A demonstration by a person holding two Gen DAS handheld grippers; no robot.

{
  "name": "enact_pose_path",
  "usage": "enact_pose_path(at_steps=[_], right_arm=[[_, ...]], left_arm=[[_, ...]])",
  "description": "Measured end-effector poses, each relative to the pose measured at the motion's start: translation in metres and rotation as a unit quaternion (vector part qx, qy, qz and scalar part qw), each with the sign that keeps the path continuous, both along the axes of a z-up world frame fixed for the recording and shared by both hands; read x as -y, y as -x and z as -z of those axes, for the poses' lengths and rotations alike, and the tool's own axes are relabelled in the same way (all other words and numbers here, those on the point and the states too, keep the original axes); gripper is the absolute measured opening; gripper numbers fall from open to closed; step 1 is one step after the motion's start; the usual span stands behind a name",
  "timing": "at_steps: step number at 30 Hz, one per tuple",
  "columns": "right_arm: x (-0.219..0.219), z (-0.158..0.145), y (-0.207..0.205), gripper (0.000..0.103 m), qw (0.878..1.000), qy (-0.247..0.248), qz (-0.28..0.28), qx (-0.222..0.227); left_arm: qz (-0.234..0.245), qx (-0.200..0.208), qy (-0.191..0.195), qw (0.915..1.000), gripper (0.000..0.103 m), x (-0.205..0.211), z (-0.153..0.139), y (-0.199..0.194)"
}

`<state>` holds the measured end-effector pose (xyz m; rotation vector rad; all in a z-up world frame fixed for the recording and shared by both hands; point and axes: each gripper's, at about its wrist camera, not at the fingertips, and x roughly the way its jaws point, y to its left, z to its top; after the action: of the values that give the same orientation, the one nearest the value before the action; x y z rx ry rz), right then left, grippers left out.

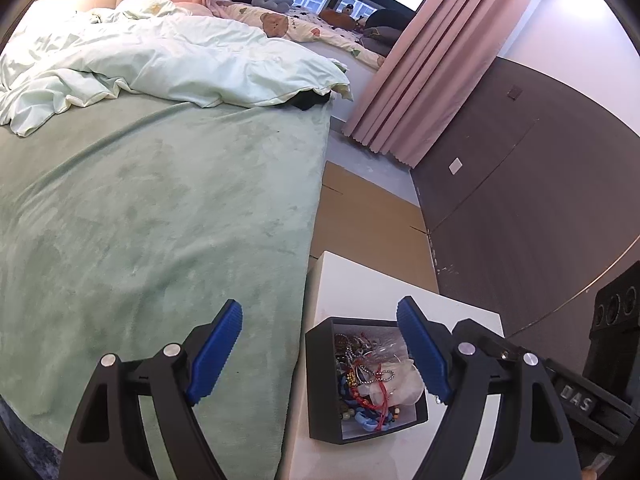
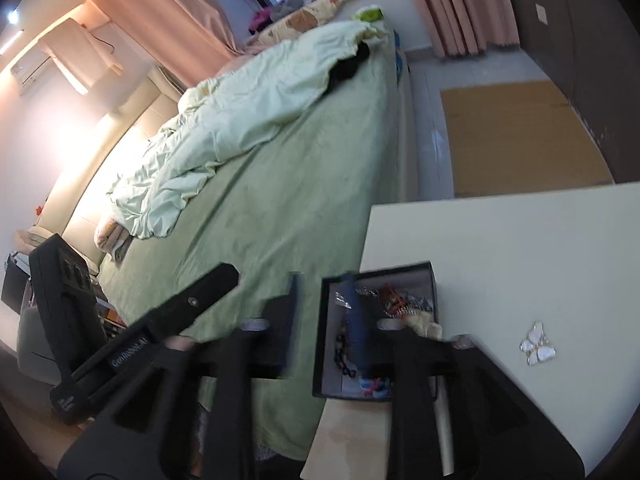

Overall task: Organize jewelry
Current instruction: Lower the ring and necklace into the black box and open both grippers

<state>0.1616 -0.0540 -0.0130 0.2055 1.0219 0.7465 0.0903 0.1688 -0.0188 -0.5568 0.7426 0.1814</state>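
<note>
Black jewelry box [image 1: 366, 380] sits on the white table [image 1: 360, 280], at the table edge nearest the green bed [image 1: 160, 208]. Box is lidless, packed with tangled chains, beads, a red cord and a blue link chain.

Left gripper [image 1: 320, 344]: jaws wide apart, nothing between the pads; right finger hangs over the box, left finger over the bed.

Right gripper [image 2: 324, 316]: motion-blurred, jaws partly apart, nothing visibly gripped; its right finger sits over the box interior, left finger just outside the box wall on the bed side.

White butterfly ornament [image 2: 538, 343] lies loose on the table, apart from the box, on the side away from the bed.
</note>
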Motion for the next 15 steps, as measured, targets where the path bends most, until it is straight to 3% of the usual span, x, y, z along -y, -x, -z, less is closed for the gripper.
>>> enact_pose_path(at_steps=[2, 3, 9, 15], right_arm=[[0.009, -0.005, 0.004, 0.069, 1.0, -0.004, 0.009, 0.013], [0.014, -0.008, 0.007, 0.073, 1.0, -0.005, 0.013, 0.024], [0.055, -0.01, 0.014, 0.074, 0.998, 0.018, 0.034, 0.039], [0.102, 0.006, 0.005, 0.074, 0.996, 0.061, 0.067, 0.016]], left_arm=[[0.001, 0.0, -0.001, 1.0, 0.078, 0.0, 0.0, -0.001], [0.004, -0.002, -0.003, 1.0, 0.078, 0.001, 0.001, -0.001], [0.029, -0.006, -0.009, 0.9995, 0.078, 0.018, 0.002, -0.006], [0.063, -0.005, -0.021, 0.9978, 0.078, 0.051, 0.004, -0.015]])
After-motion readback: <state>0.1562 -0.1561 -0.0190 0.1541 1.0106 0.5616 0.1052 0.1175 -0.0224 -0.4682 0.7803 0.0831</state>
